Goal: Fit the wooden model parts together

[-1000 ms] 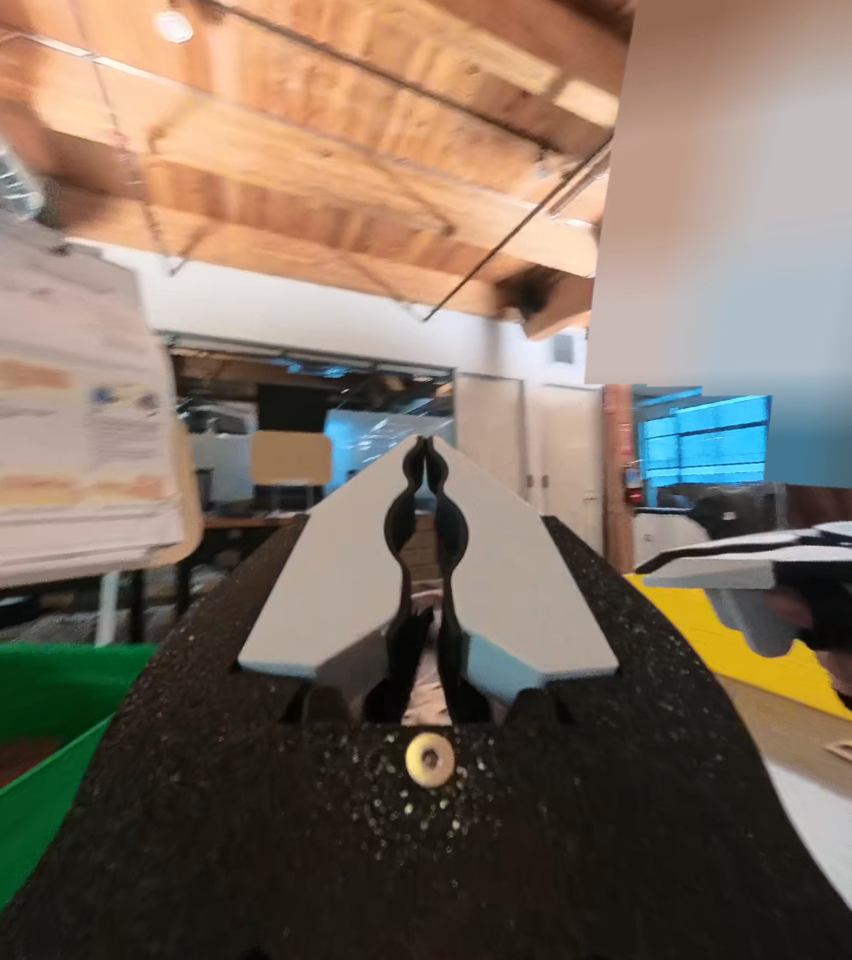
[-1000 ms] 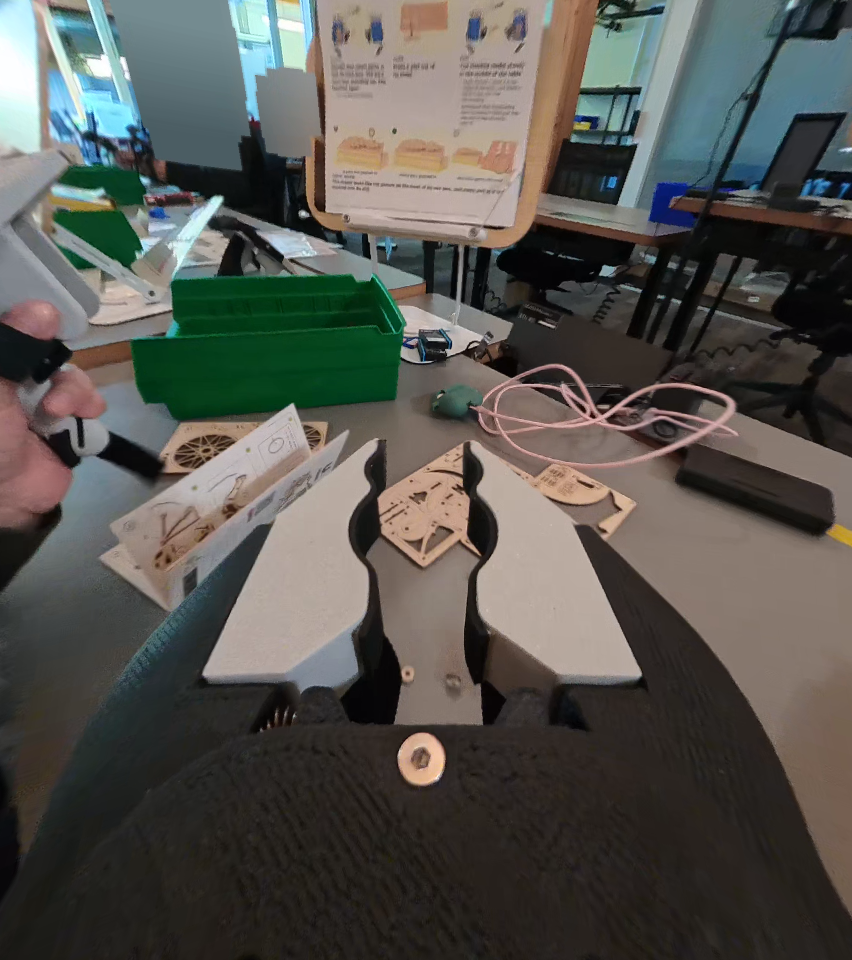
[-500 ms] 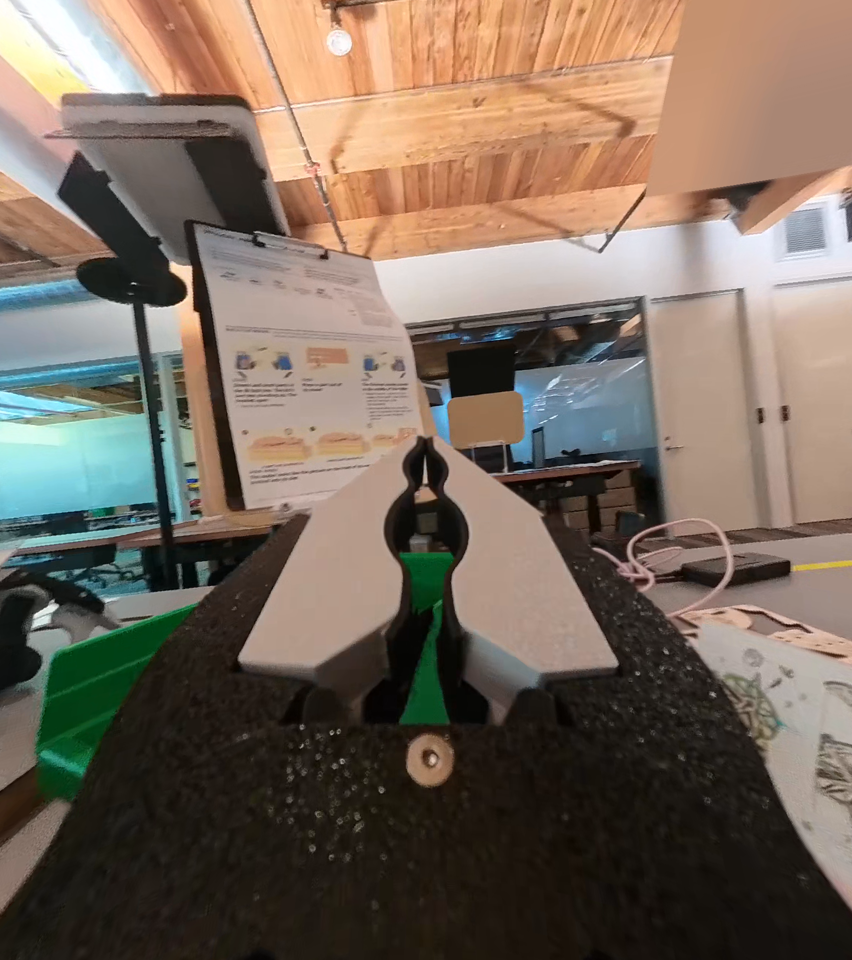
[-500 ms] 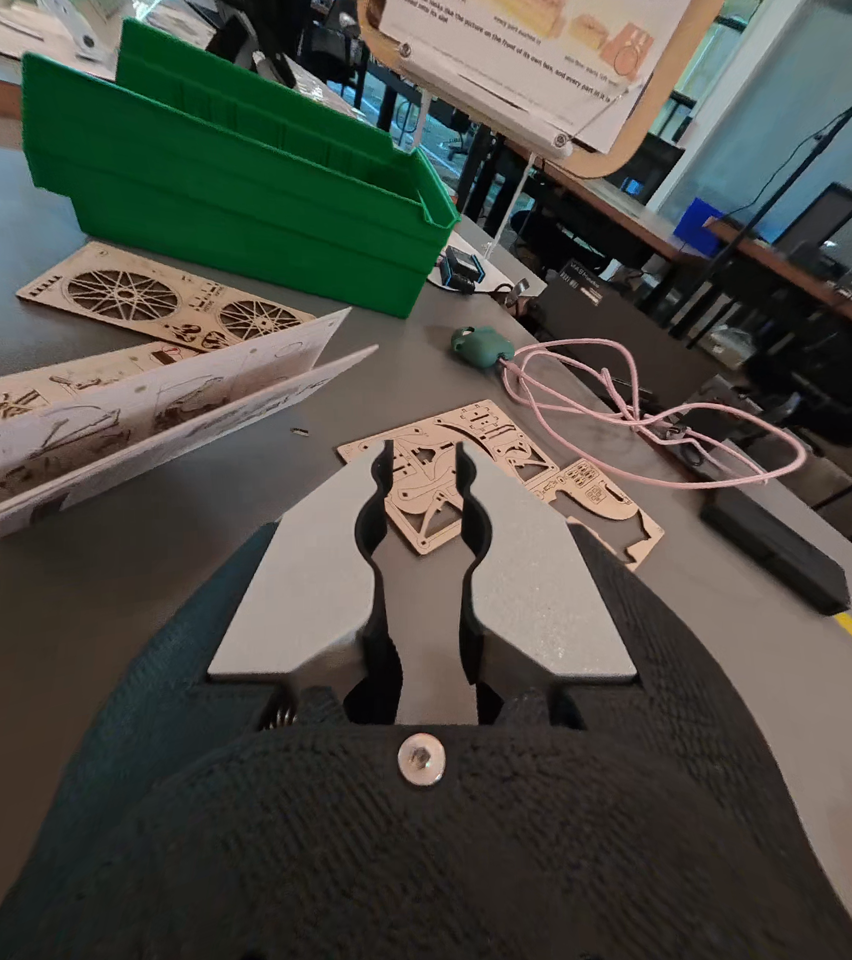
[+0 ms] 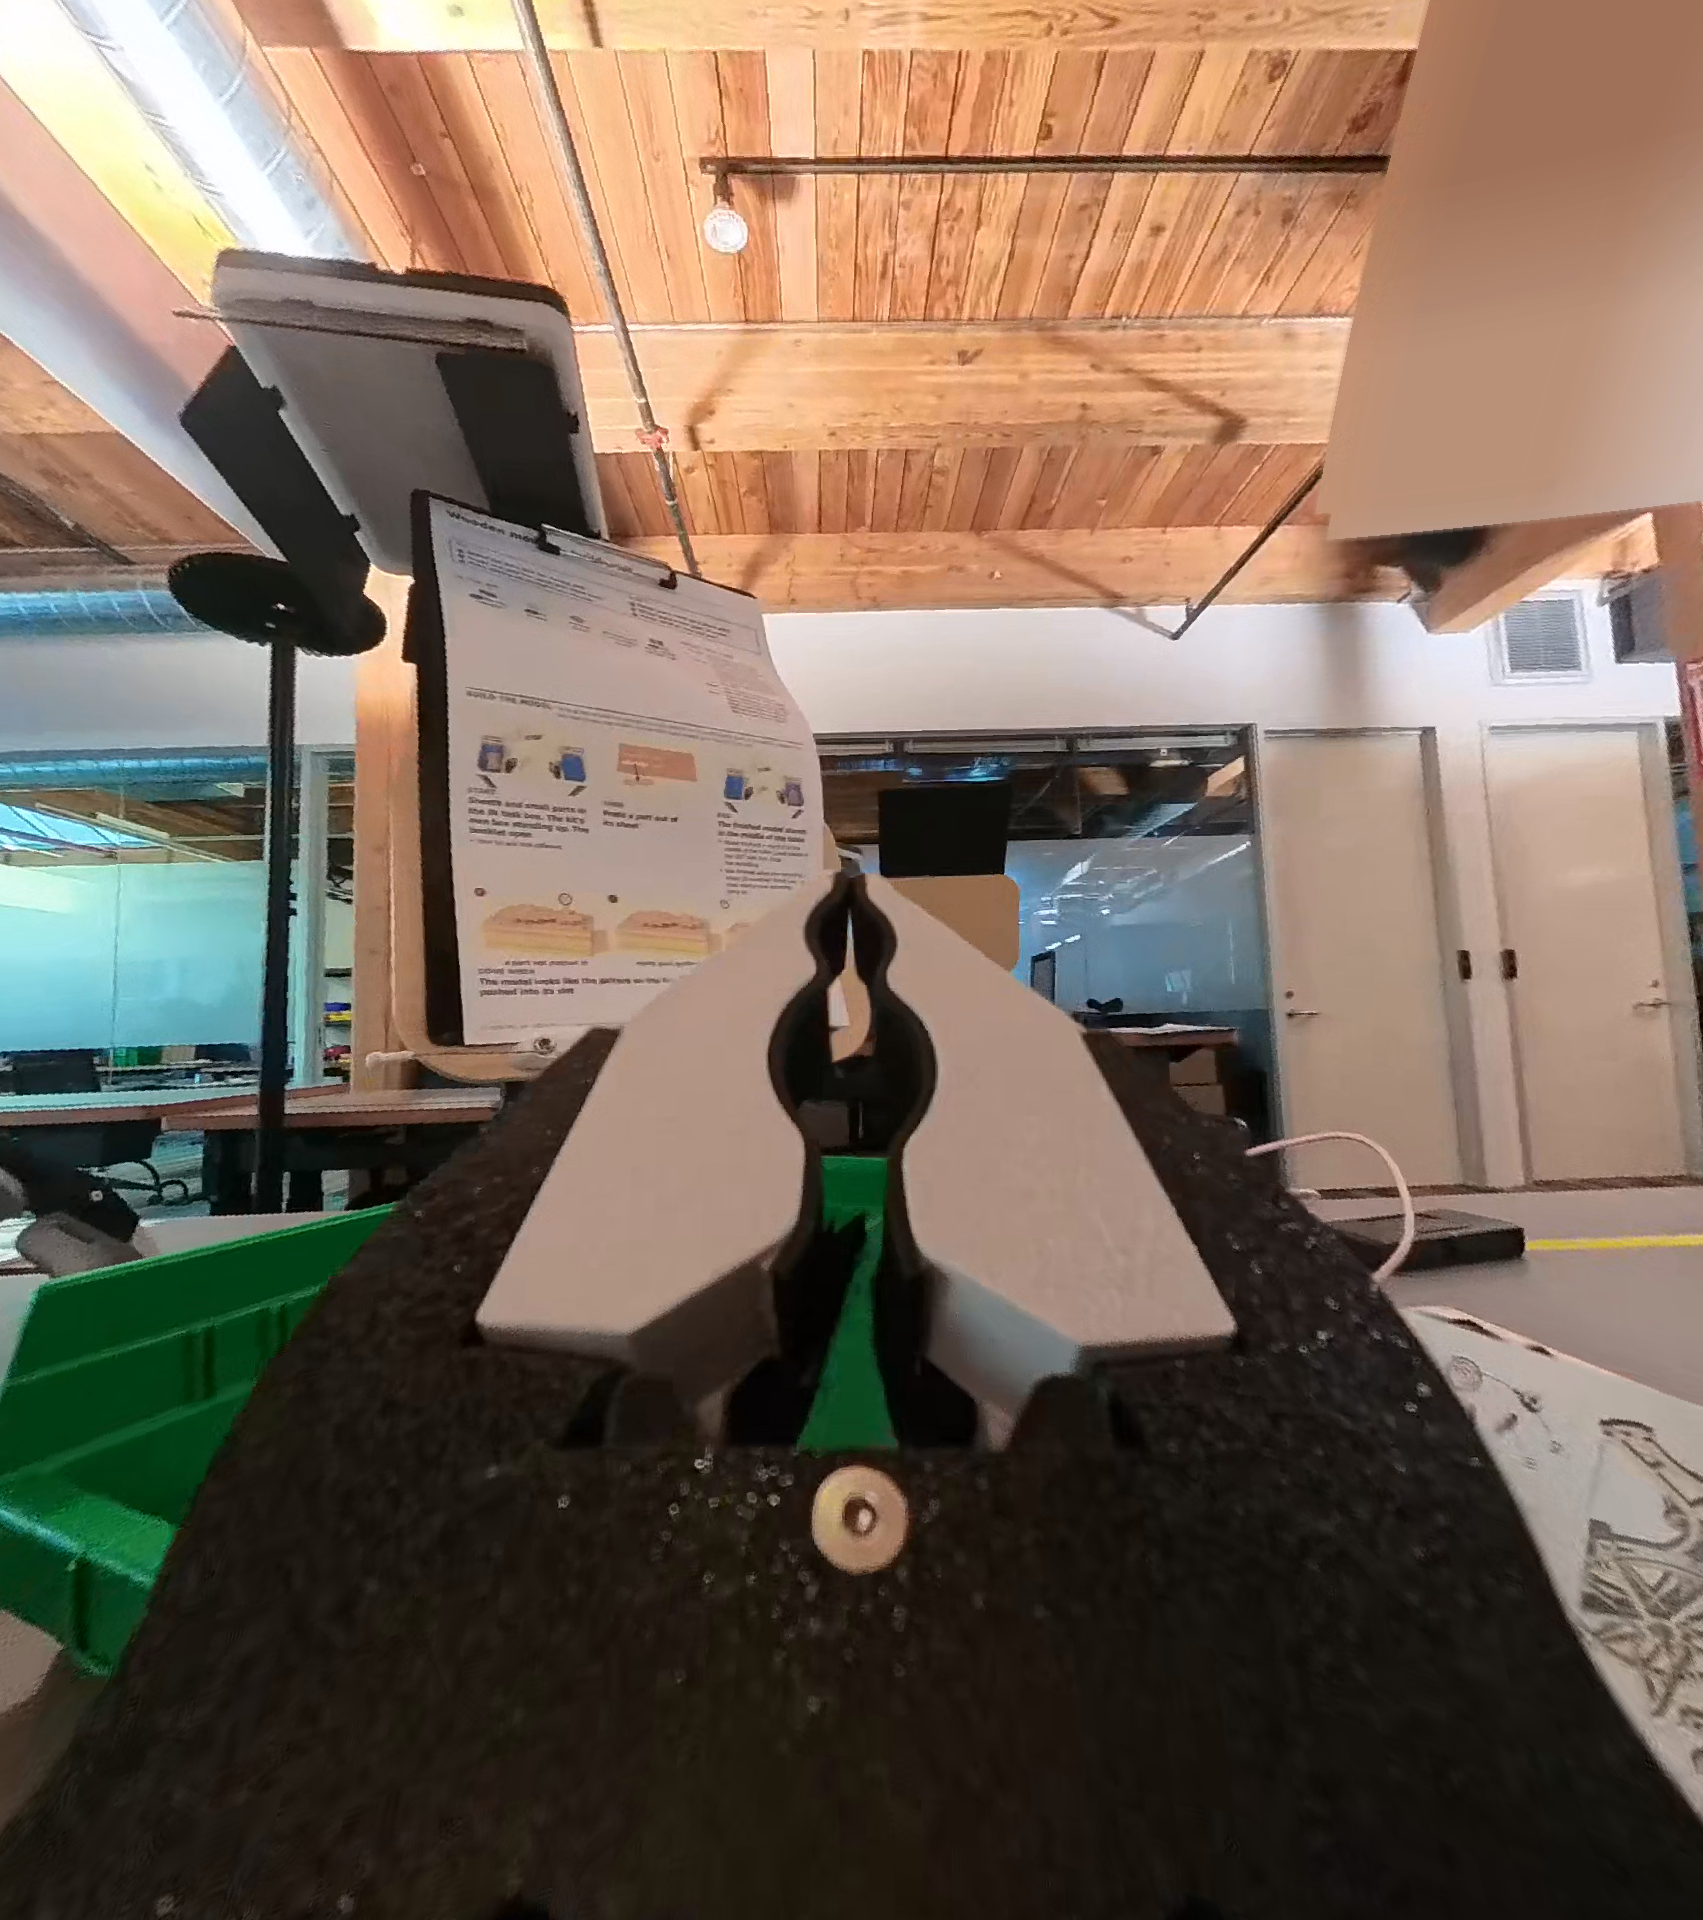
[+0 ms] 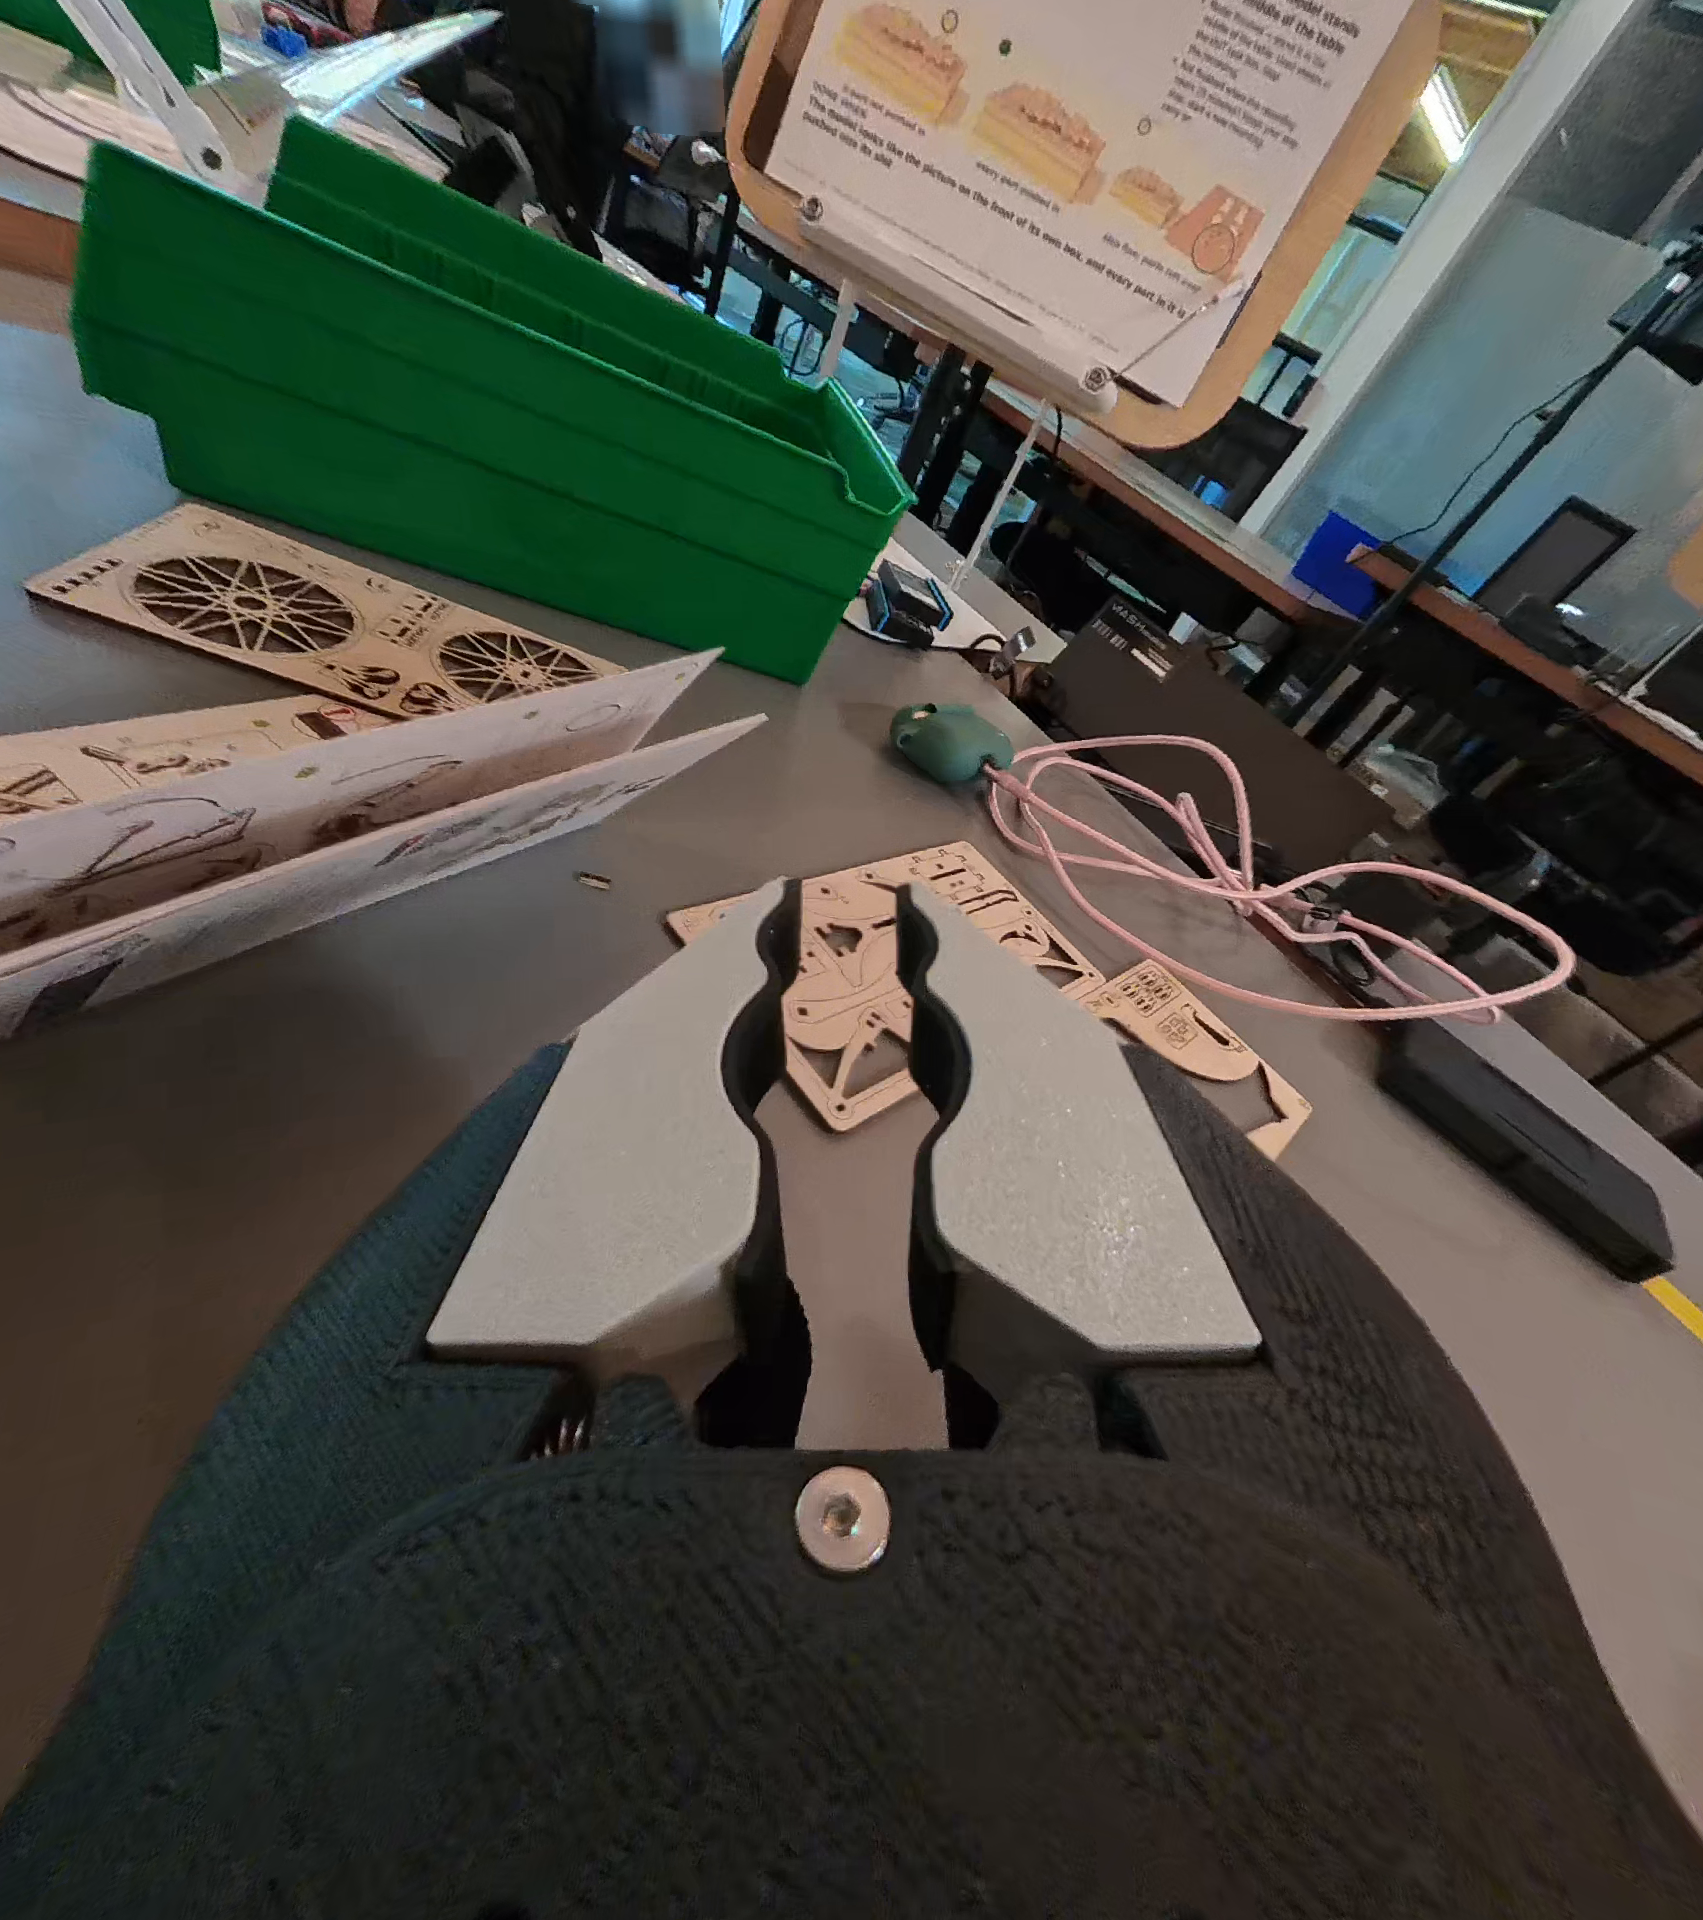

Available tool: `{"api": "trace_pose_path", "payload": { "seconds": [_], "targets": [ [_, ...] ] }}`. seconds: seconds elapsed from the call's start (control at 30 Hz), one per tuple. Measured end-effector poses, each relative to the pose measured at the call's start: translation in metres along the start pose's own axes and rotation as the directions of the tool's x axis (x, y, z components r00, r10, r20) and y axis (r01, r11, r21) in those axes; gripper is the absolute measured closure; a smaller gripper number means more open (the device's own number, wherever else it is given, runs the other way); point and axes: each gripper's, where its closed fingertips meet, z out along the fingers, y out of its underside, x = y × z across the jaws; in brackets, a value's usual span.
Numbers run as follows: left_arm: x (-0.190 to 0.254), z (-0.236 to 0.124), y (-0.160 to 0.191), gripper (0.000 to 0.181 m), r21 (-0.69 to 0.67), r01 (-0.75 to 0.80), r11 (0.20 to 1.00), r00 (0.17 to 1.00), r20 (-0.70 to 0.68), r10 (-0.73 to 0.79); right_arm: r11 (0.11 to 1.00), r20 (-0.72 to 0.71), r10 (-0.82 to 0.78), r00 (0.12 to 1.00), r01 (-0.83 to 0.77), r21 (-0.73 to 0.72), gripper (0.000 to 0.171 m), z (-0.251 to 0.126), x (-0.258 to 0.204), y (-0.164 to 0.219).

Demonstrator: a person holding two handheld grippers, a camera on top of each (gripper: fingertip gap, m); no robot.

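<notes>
three wooden sheets [image 6: 940, 997], two green bins [image 6: 473, 436], one booklet [image 6: 286, 821]

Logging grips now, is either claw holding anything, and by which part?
Nothing is held. Left claw is shut and empty; right claw is open above the wooden parts sheet.

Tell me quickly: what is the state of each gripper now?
Left gripper: shut, holding nothing.
Right gripper: open, empty, above the wooden sheet on the table.
</notes>
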Motion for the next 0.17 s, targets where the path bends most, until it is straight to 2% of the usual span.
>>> {"api": "trace_pose_path", "payload": {
  "seconds": [0.1,0.17],
  "targets": [
    [-0.020,-0.003,0.006,0.181,-0.033,0.026,0.999,0.993,0.112,-0.022,1.000,-0.012,-0.018,1.000,0.018,-0.006,0.156,-0.001,0.001,0.000],
    [-0.027,-0.003,0.013,0.181,-0.066,0.057,0.996,0.989,0.139,-0.048,1.000,-0.002,-0.006,1.000,0.006,-0.011,0.156,0.000,0.000,0.001]
  ]
}}
